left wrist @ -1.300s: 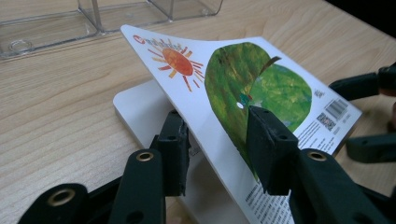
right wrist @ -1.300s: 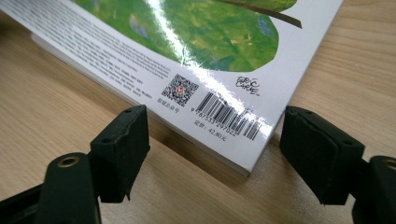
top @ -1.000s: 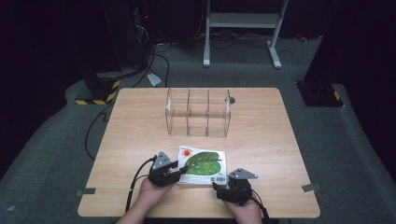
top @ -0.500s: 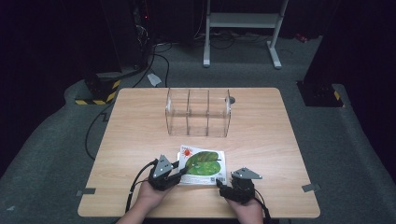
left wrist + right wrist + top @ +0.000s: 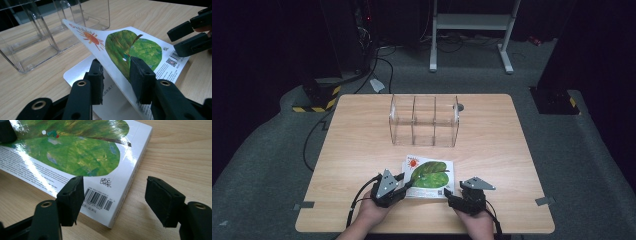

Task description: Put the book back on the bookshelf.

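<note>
On the desk (image 5: 362, 150) there are one picture book (image 5: 428, 172), one clear organizer (image 5: 424, 120) with three compartments, and two handheld grippers, left gripper (image 5: 404, 181) and right gripper (image 5: 451, 196), near its front edge.

The book (image 5: 82, 157) carries the readable marks, all on its glossy back cover. A barcode (image 5: 98, 200) sits near the cover's corner at about 6 o'clock in the right gripper view, with small digits under it too blurred to read for certain. Just above it, toward 12 o'clock, stands a scrawled signature (image 5: 105, 182). In the left gripper view a QR code (image 5: 171, 62) shows beside the barcode, with fine print too small to read.
</note>
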{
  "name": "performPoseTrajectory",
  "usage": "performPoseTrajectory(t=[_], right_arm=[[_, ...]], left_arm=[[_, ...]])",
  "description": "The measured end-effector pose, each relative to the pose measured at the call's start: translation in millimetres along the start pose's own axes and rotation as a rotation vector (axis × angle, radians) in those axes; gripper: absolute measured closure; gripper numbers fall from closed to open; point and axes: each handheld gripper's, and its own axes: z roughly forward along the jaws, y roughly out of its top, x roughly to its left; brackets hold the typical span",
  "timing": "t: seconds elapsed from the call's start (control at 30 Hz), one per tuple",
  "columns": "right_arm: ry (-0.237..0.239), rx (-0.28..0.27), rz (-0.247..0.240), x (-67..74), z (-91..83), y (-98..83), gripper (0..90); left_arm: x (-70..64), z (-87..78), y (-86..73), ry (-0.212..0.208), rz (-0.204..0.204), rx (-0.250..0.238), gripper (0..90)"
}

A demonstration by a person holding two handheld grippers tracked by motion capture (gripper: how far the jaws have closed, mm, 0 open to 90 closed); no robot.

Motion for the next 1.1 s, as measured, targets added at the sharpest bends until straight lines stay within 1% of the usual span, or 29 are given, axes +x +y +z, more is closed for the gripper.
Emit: performPoseTrajectory(t=[0.1,0.13,0.27,0.3,0.33,0.43,0.57,0.73,0.87,0.97,1.0,1.1], right_arm=[[0.027,-0.001,0.018,-1.7,1.5,3.0,33.3],[0.032,-0.001,0.018,-2.5,2.5,3.9,33.1],[0.041,0.007,0.02,-5.3,7.9,6.2,30.5],[0.047,0.008,0.032,-5.8,8.8,6.7,29.9],[0.049,0.006,0.033,-6.6,9.9,7.4,29.5],[0.057,0.022,0.06,-8.2,13.5,9.2,26.4],[0.055,0.024,0.062,-8.7,16.8,12.1,24.8],[0.071,0.038,0.071,-8.5,22.5,16.6,23.5],[0.071,0.039,0.102,-11.9,26.0,21.5,22.1],[0.095,0.061,0.129,-14.2,28.9,23.1,19.5],[0.098,0.058,0.116,-14.6,29.1,22.3,19.5],[0.105,0.068,0.115,-14.4,27.4,20.3,19.2]], left_arm=[[-0.8,0.2,-0.1,0.003,-0.001,-0.004,64.4],[-1.0,0.2,-0.2,0.004,-0.001,-0.006,64.5],[-1.9,-0.3,-0.3,0.004,0.002,-0.016,65.0],[-2.1,-0.6,-0.3,0.004,0.006,-0.018,65.0],[-2.2,-0.9,-0.3,0.003,0.009,-0.02,64.9],[-2.7,-0.6,-0.6,0.008,0.013,-0.021,65.0],[-3.8,-1.2,-1.4,0.008,0.017,-0.032,65.0],[-5.9,-1.8,-1.2,0.019,0.045,-0.033,65.0],[-6.9,-2.4,-0.7,0.022,0.053,-0.034,65.0],[-8.2,-2.6,-0.9,0.028,0.056,-0.035,65.0],[-8.5,-2.7,-1.1,0.029,0.057,-0.032,65.0],[-8.7,-3.0,-0.8,0.032,0.054,-0.036,65.0]])
